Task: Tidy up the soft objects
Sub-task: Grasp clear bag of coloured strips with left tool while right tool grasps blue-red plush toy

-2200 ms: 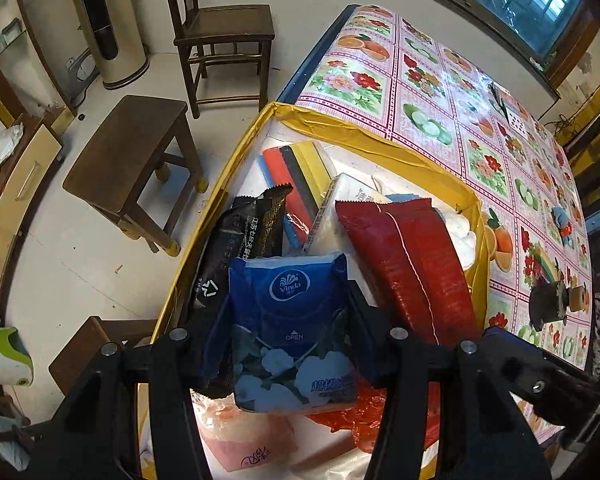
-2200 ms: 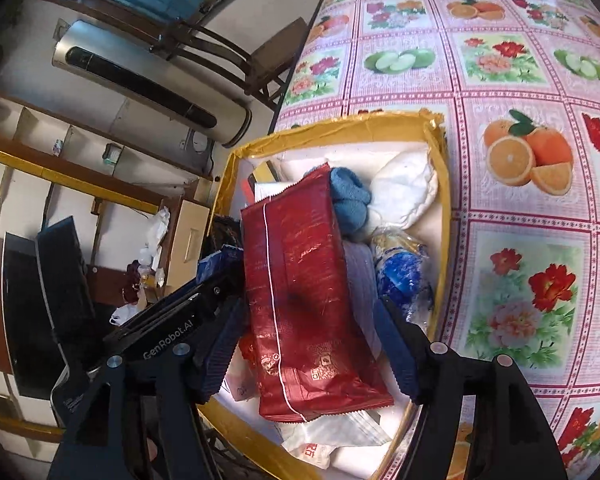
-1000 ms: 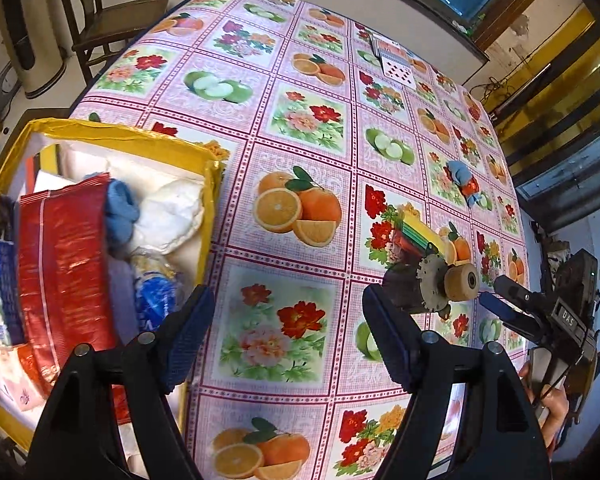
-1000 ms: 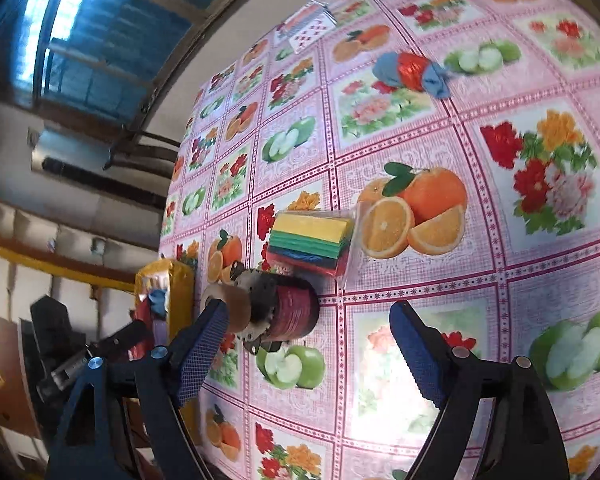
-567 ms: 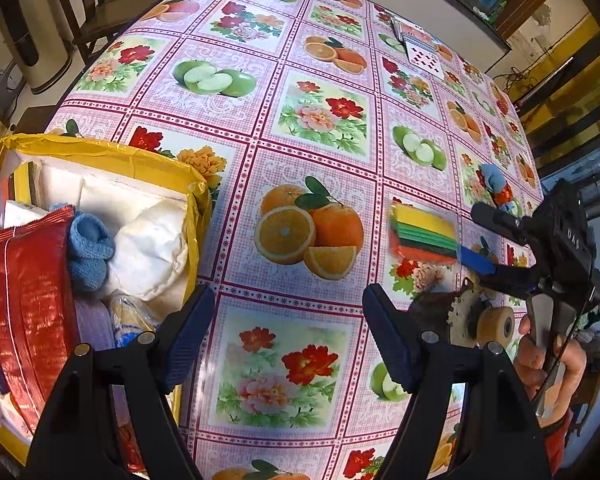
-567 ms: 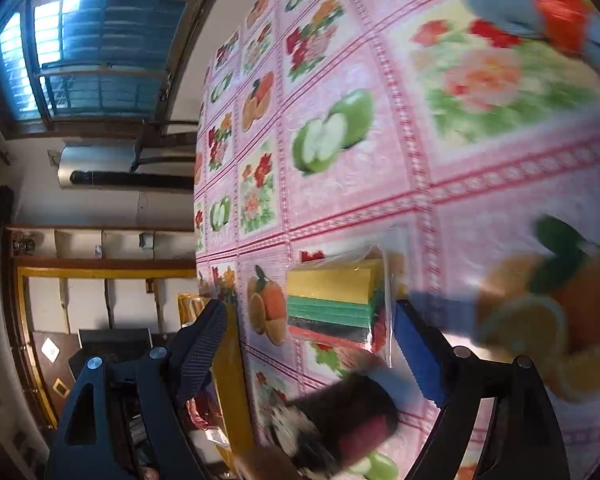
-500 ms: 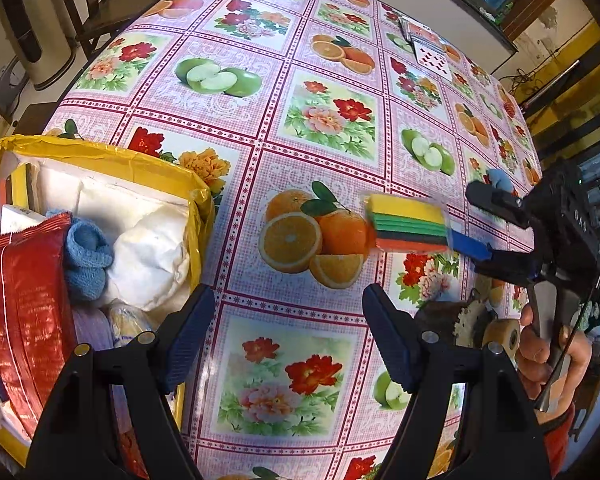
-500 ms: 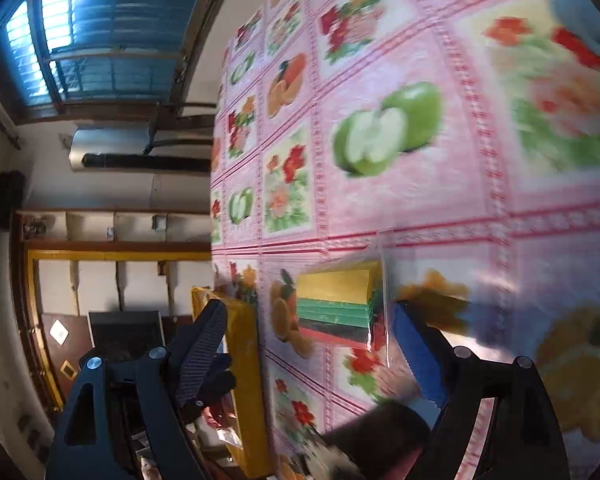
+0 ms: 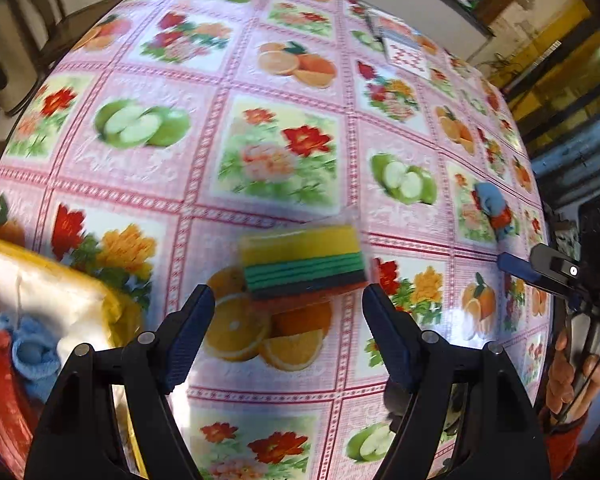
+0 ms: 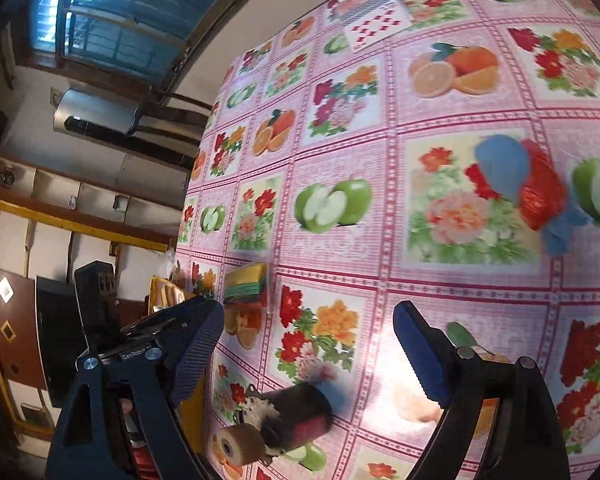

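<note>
A wrapped stack of sponges (image 9: 302,262), layered yellow, green, dark and red and blurred in both views, is seen lying on the flowered tablecloth (image 9: 276,160), just right of the yellow box (image 9: 112,304). The left gripper (image 9: 286,332) is spread wide and empty, just near of the stack. The right gripper (image 10: 308,344) is likewise released, gripping nothing.
</note>
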A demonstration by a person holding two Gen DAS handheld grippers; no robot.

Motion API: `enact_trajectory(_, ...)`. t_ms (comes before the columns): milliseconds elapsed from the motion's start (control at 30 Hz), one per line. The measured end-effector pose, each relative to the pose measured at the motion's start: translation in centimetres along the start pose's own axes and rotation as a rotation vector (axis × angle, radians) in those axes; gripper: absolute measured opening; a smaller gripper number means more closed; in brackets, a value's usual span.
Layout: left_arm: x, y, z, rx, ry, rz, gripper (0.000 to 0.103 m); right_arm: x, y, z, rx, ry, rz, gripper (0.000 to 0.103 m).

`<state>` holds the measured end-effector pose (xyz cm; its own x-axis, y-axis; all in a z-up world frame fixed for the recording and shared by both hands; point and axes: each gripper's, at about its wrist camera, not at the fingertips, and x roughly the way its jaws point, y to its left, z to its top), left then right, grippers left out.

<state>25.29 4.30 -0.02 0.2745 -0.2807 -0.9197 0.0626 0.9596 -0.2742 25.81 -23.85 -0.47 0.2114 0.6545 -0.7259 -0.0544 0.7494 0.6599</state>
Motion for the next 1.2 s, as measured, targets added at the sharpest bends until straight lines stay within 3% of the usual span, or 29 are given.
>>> enact_trajectory(167, 2.7, -3.9, 0.8, 0.296, 0.136, 0.064, 0.076, -2.3, -2.2, -1.1, 0.023, -0.026, 0.004, 0.089)
enact_trajectory(333, 3.5, -4.7, 1.6, 0.431, 0.116, 0.163, 0.076, -4.2, -3.2, -0.8, 0.022, -0.065, -0.023, 0.089)
enact_trajectory(433, 3.4, -5.6, 2.2, 0.532, 0.090, 0.171, 0.076, -4.5, -3.7, -0.7, 0.035, -0.071, -0.016, 0.089)
enact_trajectory(600, 5.3, -6.3, 2.2, 0.675, 0.194, 0.144, 0.076, -4.5, -3.9, -0.4, 0.032, -0.074, -0.039, 0.089)
enact_trajectory(700, 6.0, -6.6, 1.6, 0.748, 0.214, 0.158, 0.076, -4.5, -3.1, 0.3, -0.012, -0.098, -0.125, 0.089)
enact_trajectory(800, 6.8, -6.8, 1.9, 0.741, 0.221, 0.135, 0.082, -4.4, -1.5, 1.5, -0.110, -0.118, -0.235, 0.089)
enact_trajectory(1033, 7.8, -6.5, 2.5, 0.698, 0.209, 0.099, 0.094, -0.1, 1.3, 4.0, -0.462, -0.065, -0.655, 0.089)
enact_trajectory(1100, 7.8, -6.2, 2.4, 0.698, 0.204, 0.096, 0.094, 0.9, 0.9, 4.2, -0.481, -0.041, -0.700, 0.089)
enact_trajectory(1200, 7.8, -5.9, 2.4, 0.689, 0.202, 0.096, 0.094, 1.6, -0.6, 4.8, -0.442, -0.035, -0.699, 0.087)
